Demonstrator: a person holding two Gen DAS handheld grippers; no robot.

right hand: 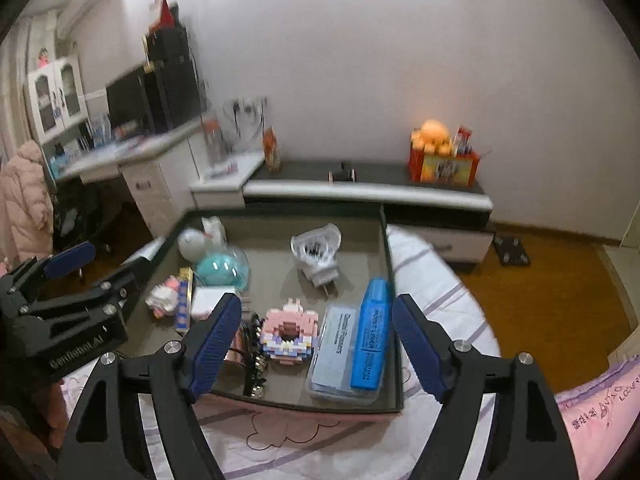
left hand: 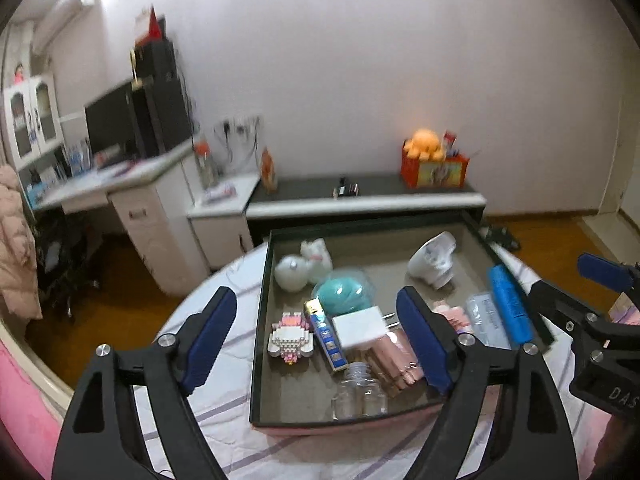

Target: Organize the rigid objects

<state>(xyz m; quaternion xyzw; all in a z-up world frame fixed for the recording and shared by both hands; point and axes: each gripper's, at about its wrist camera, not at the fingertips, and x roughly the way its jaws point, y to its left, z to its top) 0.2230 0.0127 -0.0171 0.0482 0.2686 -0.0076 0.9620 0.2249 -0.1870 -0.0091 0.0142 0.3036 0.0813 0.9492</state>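
A shallow dark-rimmed tray (left hand: pixel 259 320) (right hand: pixel 389 256) lies on the bed with small objects in it. In the right wrist view a blue highlighter (right hand: pixel 371 340) rests on a clear flosser case (right hand: pixel 334 354), beside a pink brick donut (right hand: pixel 286 332) and a white plug adapter (right hand: pixel 318 252). The left wrist view shows a brick figure (left hand: pixel 290 334), a blue-gold box (left hand: pixel 326 334), a white box (left hand: pixel 358 328), a teal ball (left hand: pixel 342 294) and a clear bottle (left hand: pixel 360 394). My left gripper (left hand: pixel 316 312) (right hand: pixel 100 264) hovers open over the tray's left half. My right gripper (right hand: pixel 317 300) (left hand: pixel 568 292) stands open over the right half, holding nothing.
The tray sits on a white striped sheet (right hand: pixel 436 280) with pink bedding (left hand: pixel 24 420) at the sides. Beyond the bed stand a low dark-topped cabinet (left hand: pixel 360 196) with a red box and orange plush (left hand: pixel 432 160), and a white desk (left hand: pixel 120 184). Wooden floor (right hand: pixel 560 292) runs around the bed.
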